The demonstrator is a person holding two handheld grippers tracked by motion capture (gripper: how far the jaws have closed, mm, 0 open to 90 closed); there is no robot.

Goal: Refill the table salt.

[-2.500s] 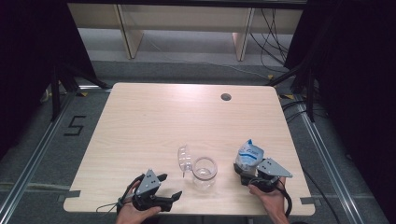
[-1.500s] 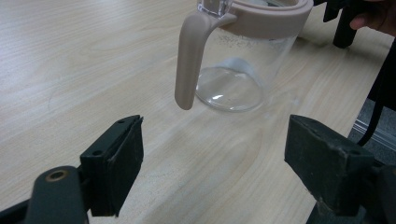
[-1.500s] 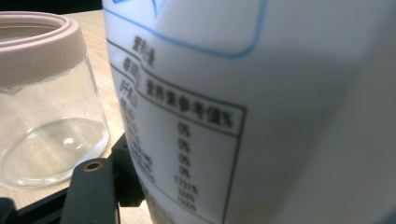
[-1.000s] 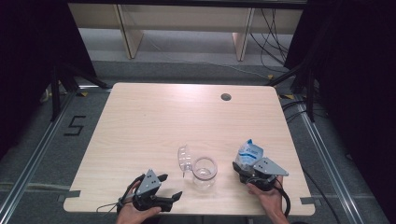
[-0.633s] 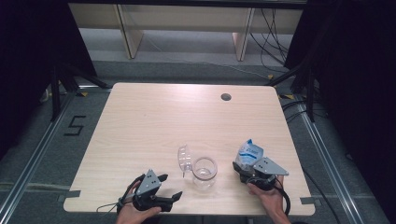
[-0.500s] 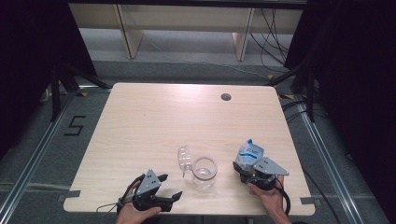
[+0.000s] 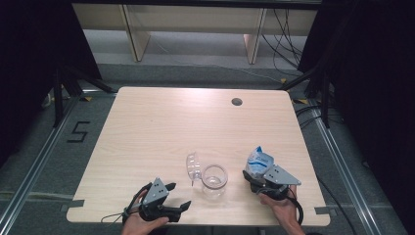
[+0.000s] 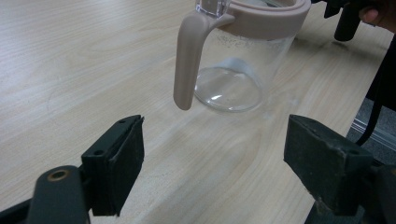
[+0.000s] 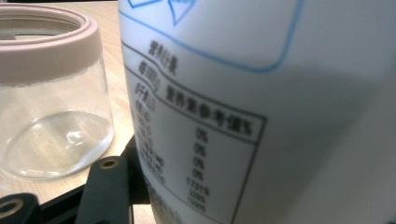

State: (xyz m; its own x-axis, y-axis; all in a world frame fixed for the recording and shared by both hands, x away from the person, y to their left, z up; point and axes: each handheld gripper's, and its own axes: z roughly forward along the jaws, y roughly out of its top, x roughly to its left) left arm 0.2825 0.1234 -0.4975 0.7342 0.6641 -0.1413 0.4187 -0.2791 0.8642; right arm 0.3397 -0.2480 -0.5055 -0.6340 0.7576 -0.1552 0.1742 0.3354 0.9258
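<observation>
The right gripper [image 7: 258, 177] is clamped on a white pouch with blue print [image 7: 258, 159]. In the right gripper view the pouch [image 9: 261, 107] sits between the jaws directly ahead of the camera, its printed table upright, with one black finger [image 9: 109, 186] pressed against its lower left side. In the high view the pouch stands on the table [image 7: 161, 122] near the front edge, at 3 o'clock of the glass jug [image 7: 214, 179] and just beside it. Its long axis runs vertically, with the crimped top pointing up and tilted slightly toward 12 o'clock.

The left gripper [image 7: 178, 196] is released, jaws spread wide with nothing between them. In the left gripper view the jug [image 8: 243, 51] stands upright beyond the fingertips [image 8: 122, 158], apart from them, at 12 o'clock of the gap. Its beige handle [image 8: 189, 56] hangs downward from the beige rim [image 8: 271, 18], facing the gripper.

A clear lid [image 7: 193, 166] lies at 10 o'clock of the jug, just beside it.
</observation>
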